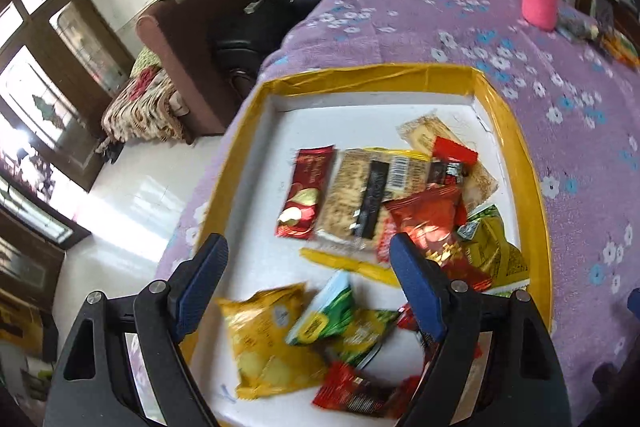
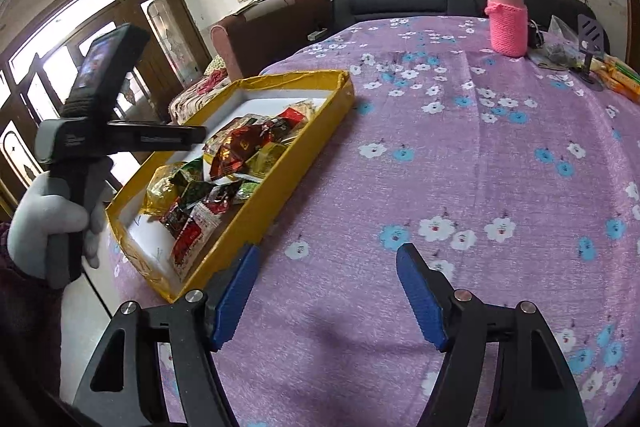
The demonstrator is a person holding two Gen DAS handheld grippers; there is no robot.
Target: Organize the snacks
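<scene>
Blue-padded fingers [image 1: 416,291] of the left gripper [image 1: 308,247] stand spread wide just above the yellow-rimmed tray [image 1: 520,155], with nothing pinched between them; the pads frame a yellow packet [image 1: 268,339] and a green-and-white packet [image 1: 324,311] lying on the tray's white floor, so I take it the hand is poised over the heap to choose one. The snacks [image 1: 380,195] all sit inside that tray, jumbled rather than sorted: a dark red wrapper [image 1: 306,193] lies flat beside a long clear bar packet [image 1: 360,199], and red foil and yellow-green sachets overlap toward the tray's right wall. The shallow rim seems meant to keep the loose packets from sliding onto the purple flowered cloth [image 2: 480,167]. From the other side, a gloved hand [image 2: 48,223] grips the left tool's handle from below, which tilts its nose down into the tray. The right gripper [image 2: 326,259] hovers over bare cloth just beside the tray's near corner, its fingers likewise apart and holding nothing; it looks parked there, perhaps ready to steady the tray or receive a packet. A pink knitted bottle [image 2: 506,23] stands well apart at the far edge, near a small pile of other oddments. Sorting looks barely begun, and the slippery overlapping wrappers may drag neighbours along.
</scene>
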